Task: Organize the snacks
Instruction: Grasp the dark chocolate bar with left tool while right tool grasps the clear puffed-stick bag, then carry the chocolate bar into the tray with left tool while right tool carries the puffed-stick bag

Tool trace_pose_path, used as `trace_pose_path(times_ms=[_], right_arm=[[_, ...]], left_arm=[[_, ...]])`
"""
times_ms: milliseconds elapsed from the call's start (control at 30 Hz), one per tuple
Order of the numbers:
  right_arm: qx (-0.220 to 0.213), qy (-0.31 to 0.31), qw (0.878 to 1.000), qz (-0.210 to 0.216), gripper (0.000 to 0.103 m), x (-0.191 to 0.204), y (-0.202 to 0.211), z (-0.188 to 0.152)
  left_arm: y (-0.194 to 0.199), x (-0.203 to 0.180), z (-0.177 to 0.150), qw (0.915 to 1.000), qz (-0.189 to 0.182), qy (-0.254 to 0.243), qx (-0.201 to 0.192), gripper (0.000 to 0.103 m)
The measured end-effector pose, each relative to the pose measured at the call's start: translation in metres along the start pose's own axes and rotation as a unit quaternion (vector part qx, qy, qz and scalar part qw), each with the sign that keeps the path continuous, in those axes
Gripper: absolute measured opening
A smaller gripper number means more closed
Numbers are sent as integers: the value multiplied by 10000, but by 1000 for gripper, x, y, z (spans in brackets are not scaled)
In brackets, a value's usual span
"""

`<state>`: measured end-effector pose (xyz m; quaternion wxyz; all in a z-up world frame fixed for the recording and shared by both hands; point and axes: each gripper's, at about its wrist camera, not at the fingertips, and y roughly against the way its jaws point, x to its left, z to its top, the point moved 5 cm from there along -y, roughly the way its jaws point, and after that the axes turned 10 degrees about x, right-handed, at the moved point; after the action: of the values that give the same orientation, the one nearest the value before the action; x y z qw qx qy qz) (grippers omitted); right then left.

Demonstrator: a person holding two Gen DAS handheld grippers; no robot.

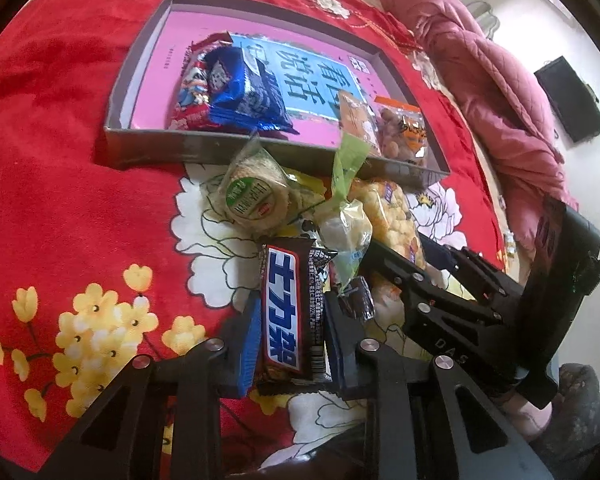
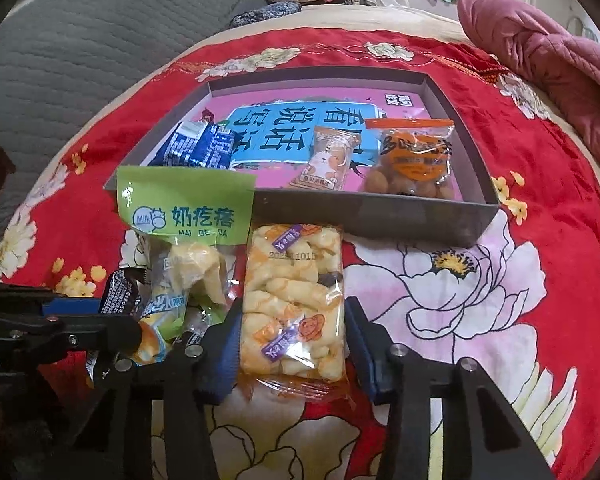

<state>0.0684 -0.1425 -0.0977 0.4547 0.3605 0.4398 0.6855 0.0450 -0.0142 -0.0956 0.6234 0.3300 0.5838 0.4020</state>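
My left gripper (image 1: 288,312) is shut on a brown Snickers bar (image 1: 290,316) among a snack pile on the red floral blanket. My right gripper (image 2: 292,328) is open, its jaws standing either side of a clear yellow puffed-snack bag (image 2: 294,300) without pressing it. A green milk-curd bag (image 2: 180,216) stands just left of it. The grey box (image 2: 380,212) lies beyond, holding blue wafer packs (image 2: 200,148), a small bear-print pack (image 2: 328,160) and an orange nut bag (image 2: 414,156). In the left wrist view the box (image 1: 148,148) also holds a red pack (image 1: 192,92). A round rice cracker (image 1: 256,196) lies before it.
The red floral blanket (image 2: 540,160) covers the bed. A pink quilt (image 1: 500,80) is bunched at the right side. A grey mattress edge (image 2: 80,40) rises at the back left. The right gripper's body (image 1: 480,304) shows in the left wrist view.
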Motion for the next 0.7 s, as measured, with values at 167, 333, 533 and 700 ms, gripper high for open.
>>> trace_pose_path(times_ms=[167,333,533,700], right_arm=[[-97,-63,9999,73,46,-1,7,-1],[-234,-142,9995,155,46,-4,17,-1],[-337,-244,9990,132,46,-8,27,-1],[-403,-491,9978,168,46,-21,32,-2]], left_arm=[[10,5,2,9999,-64,95,-119,30],[19,5,3,9997,-48,89,-221,30],[26,2,4,9994,14,55,-328,30],[31,1,4,9992,56,42,-399,30]])
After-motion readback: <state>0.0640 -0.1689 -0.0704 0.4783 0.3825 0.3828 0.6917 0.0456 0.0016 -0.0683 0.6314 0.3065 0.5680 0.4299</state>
